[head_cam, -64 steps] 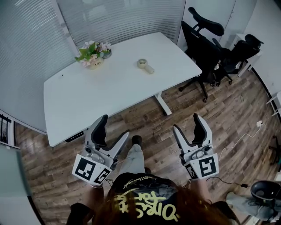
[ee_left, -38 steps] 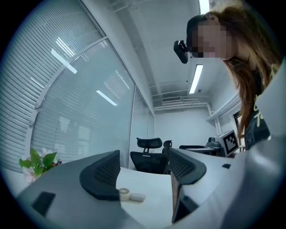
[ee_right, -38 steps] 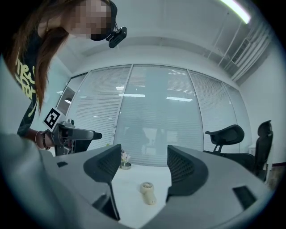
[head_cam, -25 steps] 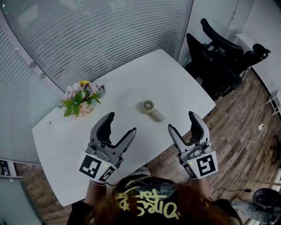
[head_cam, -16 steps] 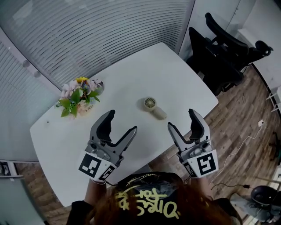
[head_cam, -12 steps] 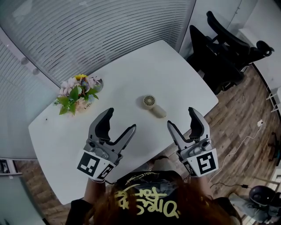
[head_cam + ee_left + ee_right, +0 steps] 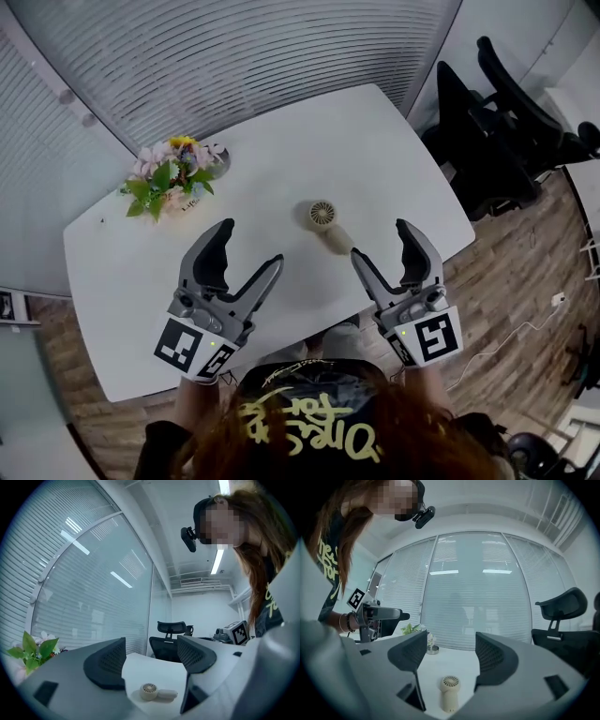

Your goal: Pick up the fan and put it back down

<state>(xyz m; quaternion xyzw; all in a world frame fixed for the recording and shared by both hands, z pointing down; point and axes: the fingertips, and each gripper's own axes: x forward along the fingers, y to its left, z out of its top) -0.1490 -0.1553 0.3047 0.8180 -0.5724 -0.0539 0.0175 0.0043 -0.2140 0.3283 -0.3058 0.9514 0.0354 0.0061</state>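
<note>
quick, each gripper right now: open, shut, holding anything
Left gripper: open, empty.
Right gripper: open, empty; the fan lies on the table, ahead of its jaws.

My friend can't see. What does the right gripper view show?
A small cream fan lies on a white table, framed by the right gripper's open, empty jaws. Flowers and the left gripper sit to the left, window blinds behind.

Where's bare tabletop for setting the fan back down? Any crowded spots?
On the white table, two bare patches: the wide stretch beyond the fan toward the office chairs, and the span between the flower pot and the near-left edge. Only the flower pot's far-left corner is crowded.
</note>
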